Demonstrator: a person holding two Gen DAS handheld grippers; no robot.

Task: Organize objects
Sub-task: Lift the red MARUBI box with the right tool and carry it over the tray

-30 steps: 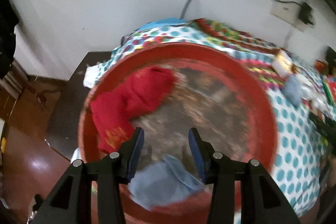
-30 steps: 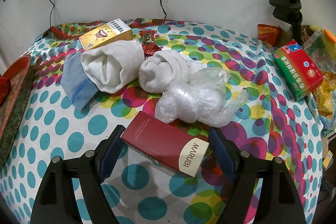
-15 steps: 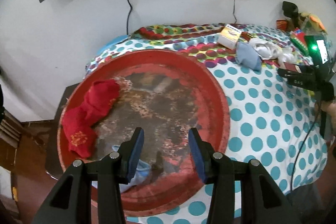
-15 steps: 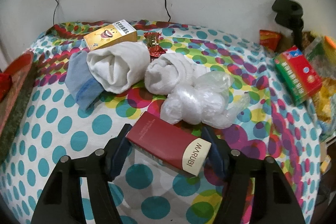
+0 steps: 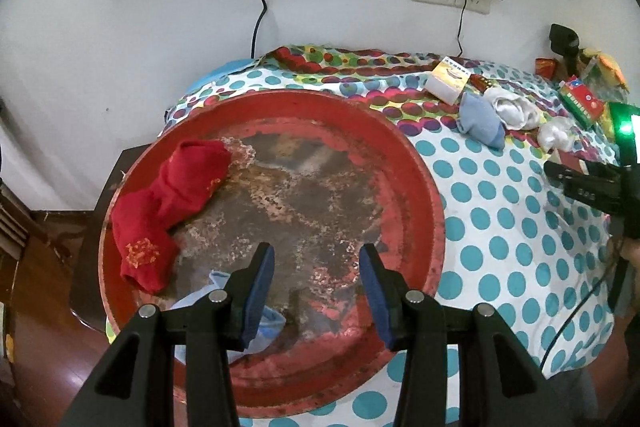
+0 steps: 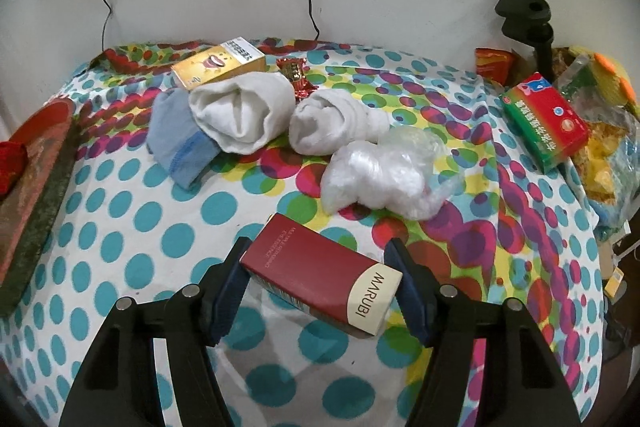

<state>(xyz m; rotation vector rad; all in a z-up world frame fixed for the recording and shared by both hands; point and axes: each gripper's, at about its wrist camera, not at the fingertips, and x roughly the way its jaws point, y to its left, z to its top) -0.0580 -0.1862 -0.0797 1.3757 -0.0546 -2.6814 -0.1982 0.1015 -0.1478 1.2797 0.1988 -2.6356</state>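
Spread over the whole table: a polka-dot cloth, teal dots on white with a multicoloured band toward the wall. At its left end, a big round red tray, worn and rusty in the middle. Inside the tray, against the left rim, a crumpled red sock; near the front rim, a light blue sock, partly hidden behind the left gripper. Left gripper above the tray's front part, jaws parted about halfway, nothing between the pads. Right gripper closed around a maroon box lettered MARUBI, lying slantwise across the jaws, both pads against its ends, the box slightly raised over its shadow on the cloth. Beyond the box, a clump of clear plastic wrap, two rolled white socks side by side, and a second blue sock tucked against the left one. Near the wall, a yellow carton, then a small red candy wrapper. At the far right, a green-and-red box.
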